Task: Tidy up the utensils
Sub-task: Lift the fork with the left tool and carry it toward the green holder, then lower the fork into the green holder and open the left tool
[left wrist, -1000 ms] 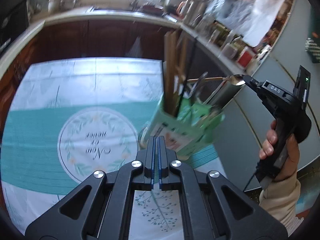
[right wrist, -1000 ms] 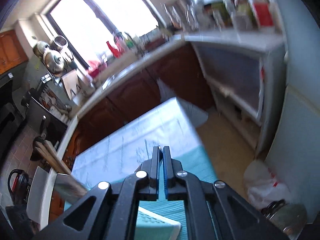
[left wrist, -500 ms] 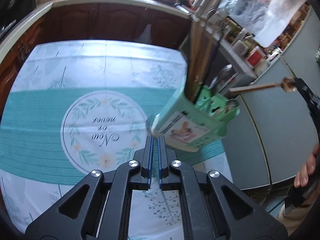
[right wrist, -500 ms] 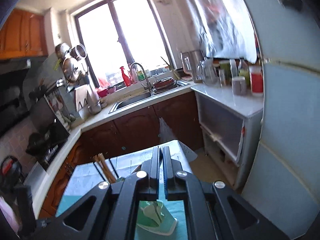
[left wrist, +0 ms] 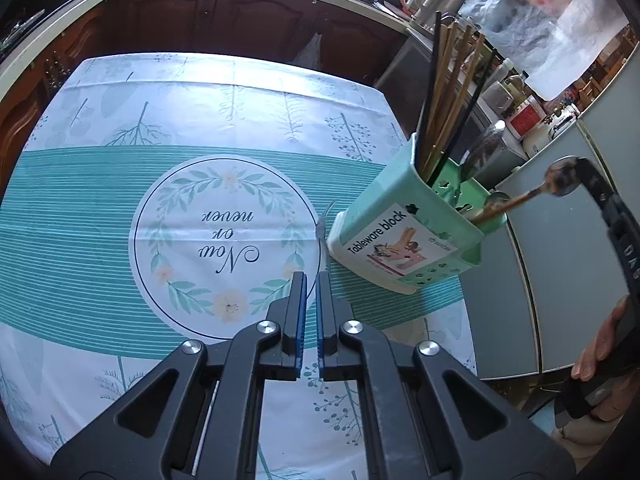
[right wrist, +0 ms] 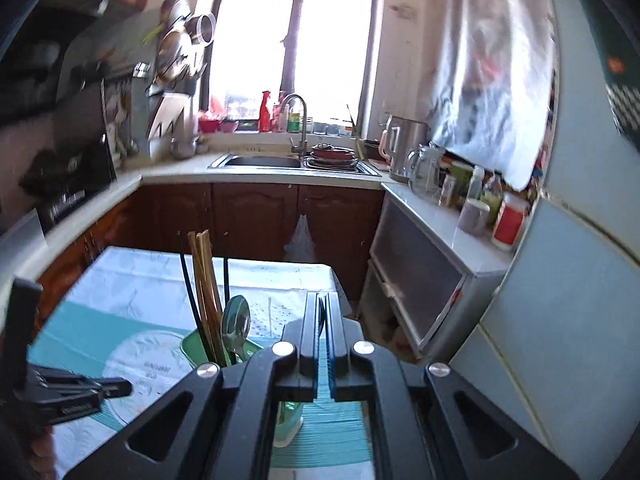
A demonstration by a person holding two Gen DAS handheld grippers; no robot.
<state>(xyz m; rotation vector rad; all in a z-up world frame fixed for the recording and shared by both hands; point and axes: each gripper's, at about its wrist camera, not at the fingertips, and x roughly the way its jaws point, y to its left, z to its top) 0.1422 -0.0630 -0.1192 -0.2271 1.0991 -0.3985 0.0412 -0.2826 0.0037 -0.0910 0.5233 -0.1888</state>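
A tablecloth (left wrist: 224, 128) w/ teal stripes and a flower ring covers the table. Past it, at 12 o'clock, there's a sink (right wrist: 260, 160) & tap (right wrist: 298, 120) under a bright window (right wrist: 296, 40). At 2 o'clock sit a kettle (right wrist: 404, 148) & a red jar (right wrist: 508, 224).

The black two-finger right gripper (right wrist: 322, 308), jaws closed on a thin dark edge, hangs above a mint-green plastic utensil holder (right wrist: 192, 346) holding wooden and black chopsticks (right wrist: 204, 292) and a steel spoon (right wrist: 236, 322), on a teal-and-white printed tablecloth (right wrist: 132, 292).
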